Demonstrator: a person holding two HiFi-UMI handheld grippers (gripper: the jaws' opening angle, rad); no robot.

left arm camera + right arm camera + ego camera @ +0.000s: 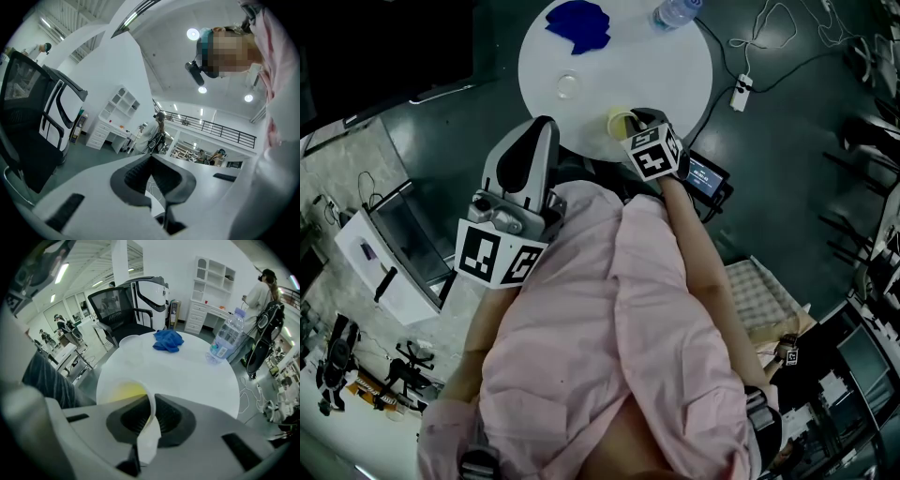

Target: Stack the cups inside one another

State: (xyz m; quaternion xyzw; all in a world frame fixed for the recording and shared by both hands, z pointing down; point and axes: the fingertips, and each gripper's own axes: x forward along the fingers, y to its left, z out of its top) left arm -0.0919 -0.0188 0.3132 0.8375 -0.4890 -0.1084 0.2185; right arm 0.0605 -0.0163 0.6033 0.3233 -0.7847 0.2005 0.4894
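Our right gripper (151,401) has its jaws drawn almost together on the wall of the yellow-tinted cup (123,392). One pad is inside the rim and the other outside, so the thin translucent wall is pinched between them. The gripper tilts steeply down at the near edge of the round white table (187,376), and the cup is upright there on the tabletop. We judge this cup to be thin plastic: very light, smooth enough to slip, and soft enough to buckle if we squeeze hard. The rim is the best place to hold it, since the rolled lip is stiffest and a light pinch leaves the base free to drop into another cup. Farther out and to the left, well apart from the held cup, a clear cup (568,86) sits on the table; it looks equally flimsy and could skid or tip if bumped. At the far side lie a crumpled blue cloth (168,340) and, to its right, a water bottle (227,341), both away from the cups. Our left gripper (151,157) is held back off the table beside our pink shirt (609,309), pointing level, with its jaws together and nothing between them.
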